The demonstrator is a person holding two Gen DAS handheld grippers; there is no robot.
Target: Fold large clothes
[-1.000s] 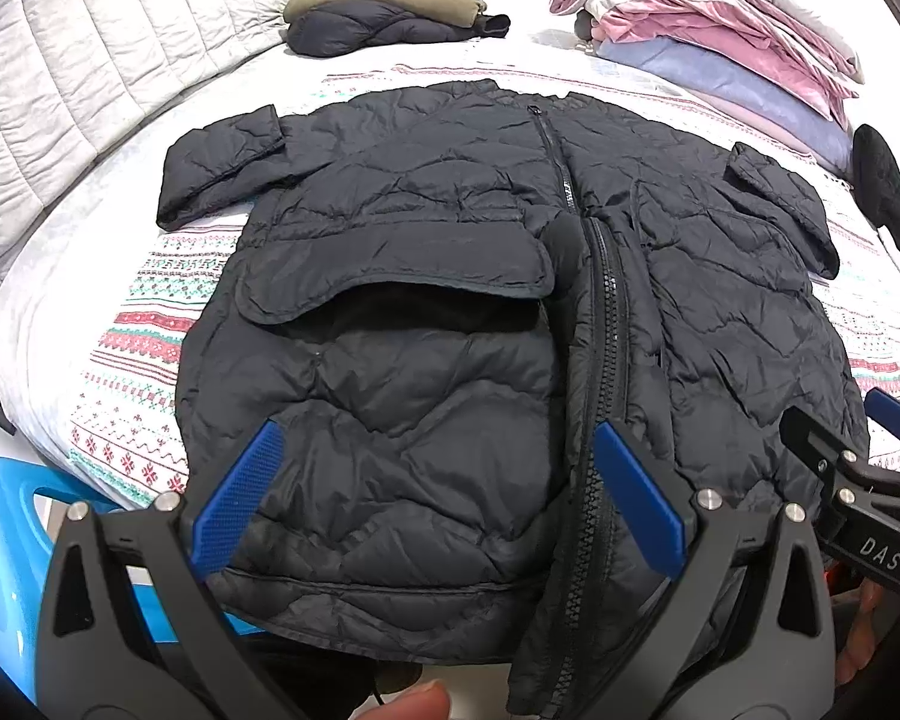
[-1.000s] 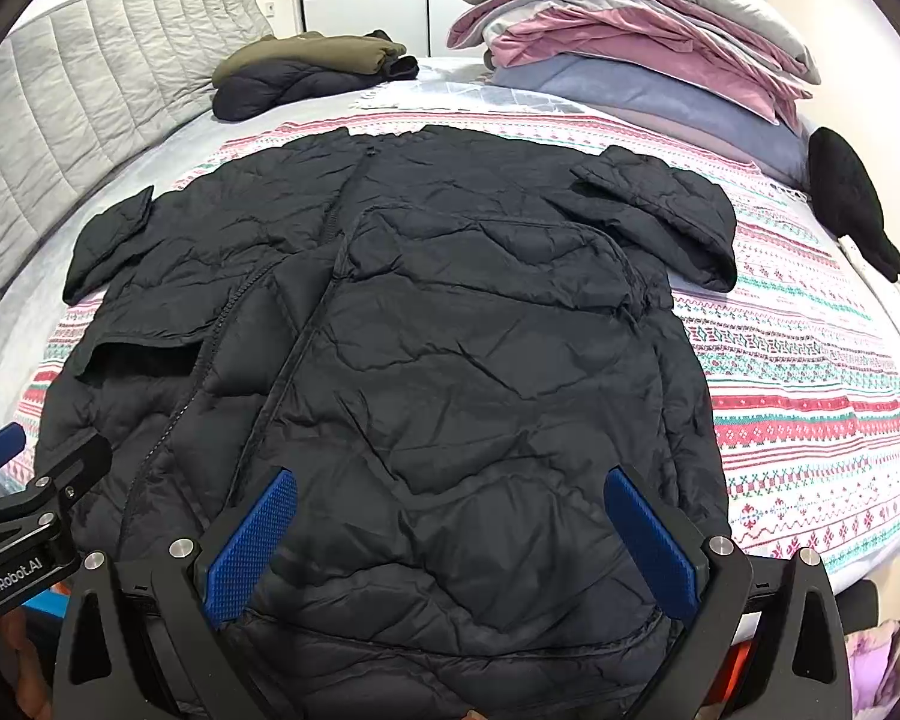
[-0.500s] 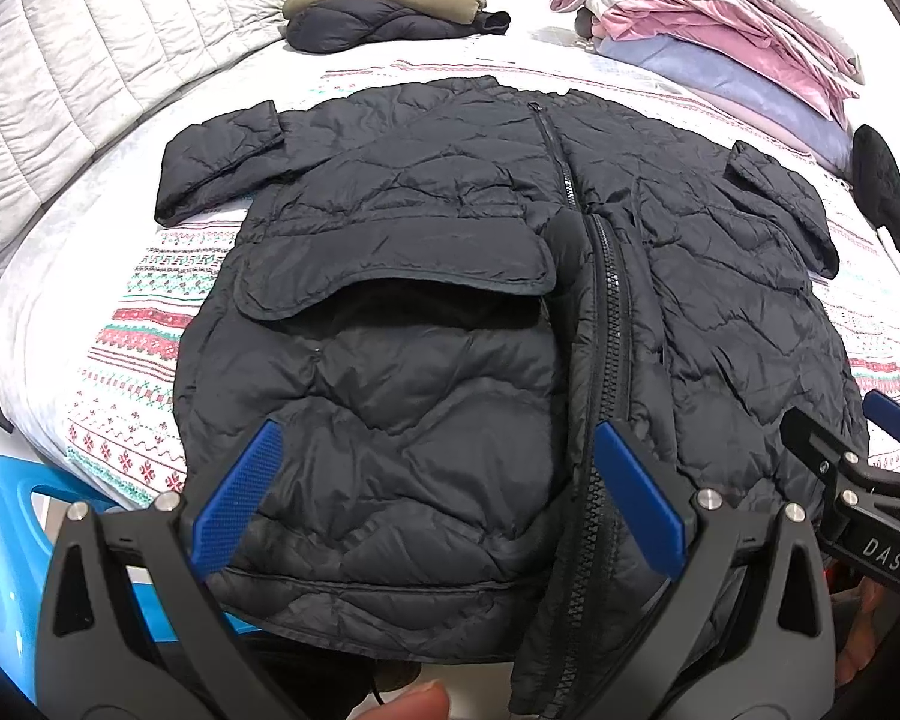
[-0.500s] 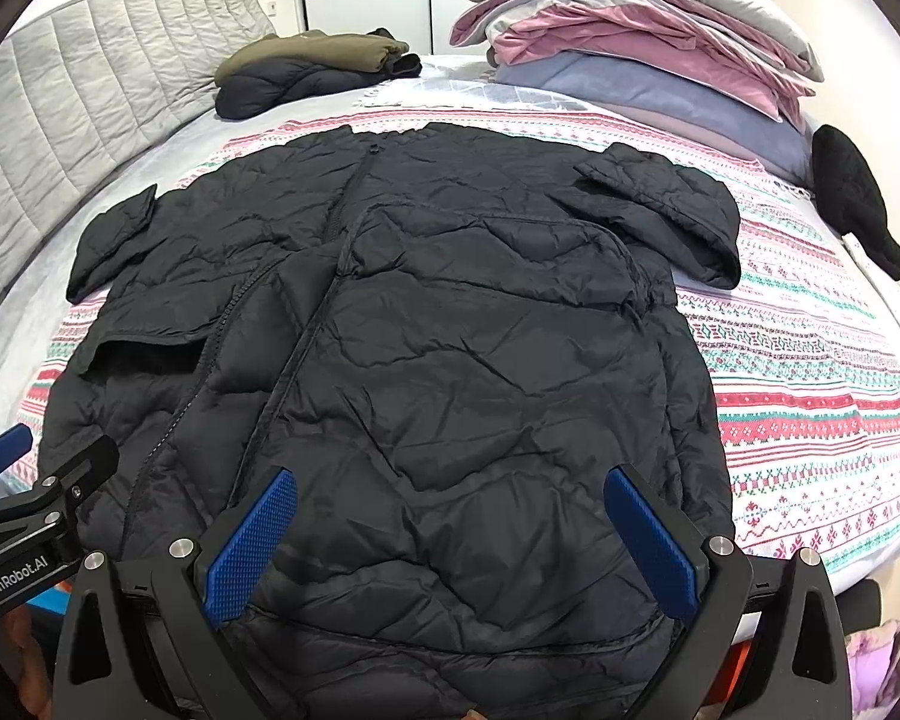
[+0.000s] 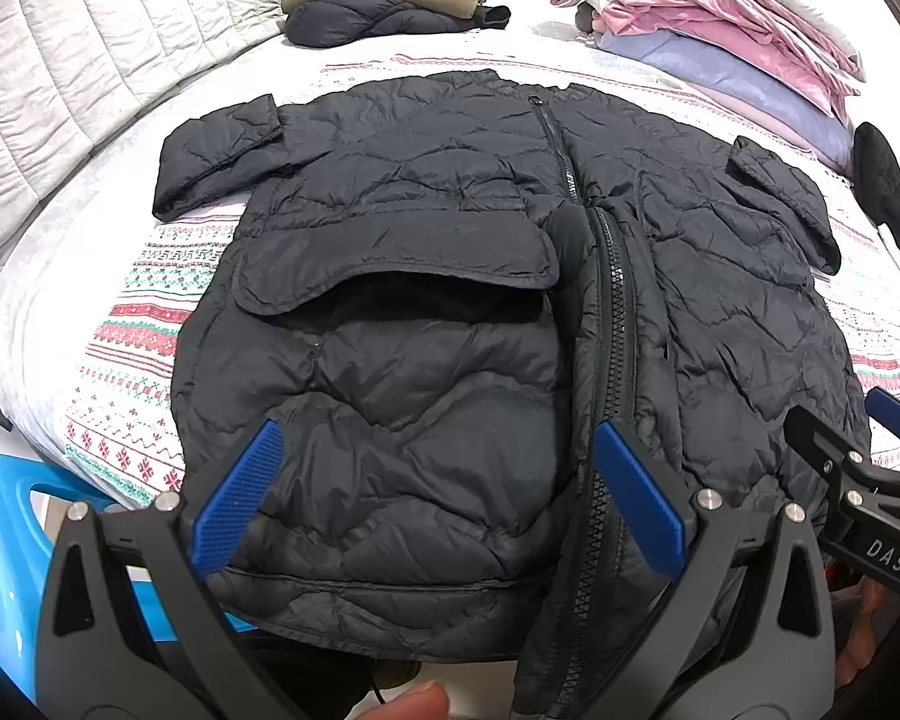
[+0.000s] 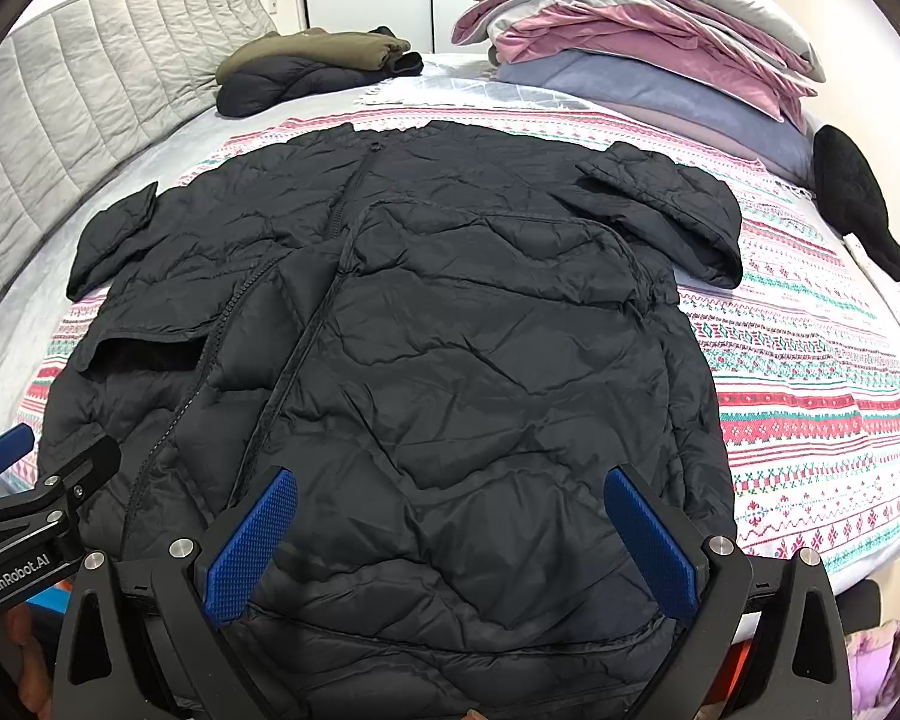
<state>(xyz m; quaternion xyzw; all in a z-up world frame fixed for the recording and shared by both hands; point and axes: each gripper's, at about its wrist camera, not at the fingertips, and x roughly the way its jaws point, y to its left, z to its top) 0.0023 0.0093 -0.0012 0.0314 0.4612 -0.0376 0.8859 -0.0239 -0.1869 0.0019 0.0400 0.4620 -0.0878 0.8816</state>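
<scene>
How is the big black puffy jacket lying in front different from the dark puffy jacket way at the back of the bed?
The big black quilted puffer jacket lies spread flat and unfolded, sleeves out; the dark quilted jacket at the back is folded into a small bundle. The big one has nothing on top; the back one carries a folded olive garment. Both are dark, quilted and rest on the bed.

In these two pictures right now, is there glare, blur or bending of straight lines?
Left wrist view: sharp, strong fisheye bend at the bed edge, dark vignette corners, bright washout beyond the folded clothes. Right wrist view: sharp too, same curving; the black jacket shows soft sheen, no hard glare.
</scene>
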